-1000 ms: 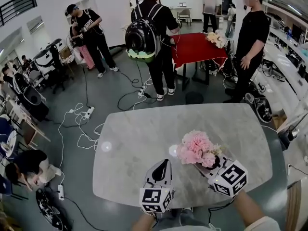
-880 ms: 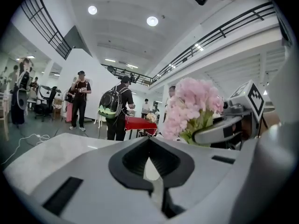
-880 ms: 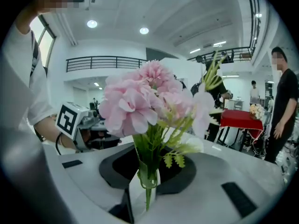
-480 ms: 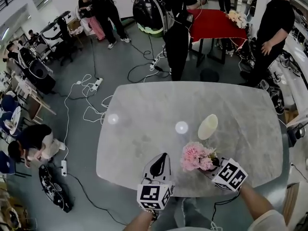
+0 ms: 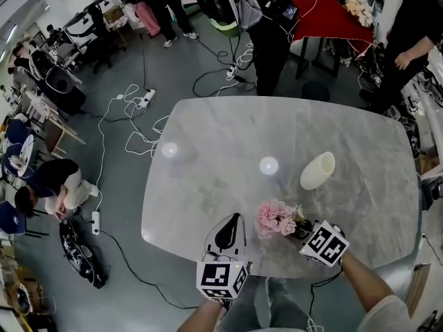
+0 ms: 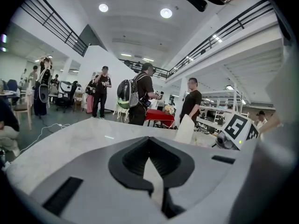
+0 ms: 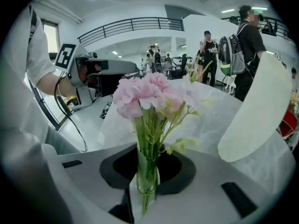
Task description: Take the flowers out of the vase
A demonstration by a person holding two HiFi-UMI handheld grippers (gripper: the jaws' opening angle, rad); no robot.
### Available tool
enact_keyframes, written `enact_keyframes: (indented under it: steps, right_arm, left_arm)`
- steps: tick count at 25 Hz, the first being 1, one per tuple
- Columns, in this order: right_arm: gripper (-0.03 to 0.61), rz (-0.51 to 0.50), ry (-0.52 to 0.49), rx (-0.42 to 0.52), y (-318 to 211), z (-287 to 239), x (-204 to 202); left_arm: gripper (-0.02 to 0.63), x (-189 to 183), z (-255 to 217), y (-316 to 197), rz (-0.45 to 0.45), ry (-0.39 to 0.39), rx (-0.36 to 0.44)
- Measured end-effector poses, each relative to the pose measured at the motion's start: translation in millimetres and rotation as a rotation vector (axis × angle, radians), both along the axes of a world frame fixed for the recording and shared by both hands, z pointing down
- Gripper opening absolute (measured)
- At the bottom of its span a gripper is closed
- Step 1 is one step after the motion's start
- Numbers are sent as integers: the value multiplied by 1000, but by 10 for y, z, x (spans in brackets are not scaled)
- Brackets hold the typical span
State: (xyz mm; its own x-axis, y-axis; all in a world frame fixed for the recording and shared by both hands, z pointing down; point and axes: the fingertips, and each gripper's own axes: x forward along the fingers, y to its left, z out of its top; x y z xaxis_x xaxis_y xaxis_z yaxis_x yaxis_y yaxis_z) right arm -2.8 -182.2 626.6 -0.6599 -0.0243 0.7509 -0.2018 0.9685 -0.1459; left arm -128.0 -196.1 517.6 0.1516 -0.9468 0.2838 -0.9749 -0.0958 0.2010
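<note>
A bunch of pink flowers with green stems hangs low over the near part of the grey marble table, out of the vase. My right gripper is shut on the stems, blooms pointing away from me. The cream vase stands on the table beyond the flowers, and shows at the right edge of the right gripper view and in the left gripper view. My left gripper hovers left of the flowers, shut with nothing in it.
Both grippers are close to the table's near edge. Several people stand beyond the table near a red-covered table. Cables and power strips lie on the floor at the left, where a person crouches.
The right gripper has come down toward me with the flowers, away from the vase, which now stands uncovered behind them. The left gripper has sunk a little.
</note>
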Motion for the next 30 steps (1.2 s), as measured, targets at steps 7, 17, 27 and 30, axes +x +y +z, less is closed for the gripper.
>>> enact_keyframes:
  steps: [7, 17, 27, 30]
  right_arm:
    - [91, -75, 46, 3, 30, 239, -29]
    - [114, -81, 75, -20, -60, 373, 31]
    - [195, -15, -30, -49, -113, 274, 40]
    - [198, -10, -45, -49, -109, 227, 95]
  left_arm:
    - [5, -23, 199, 3, -21, -3, -42]
    - [5, -3, 279, -32, -39, 7, -64]
    - [5, 37, 285, -38, -21, 10, -71]
    - [5, 79, 278, -81, -16, 8, -68]
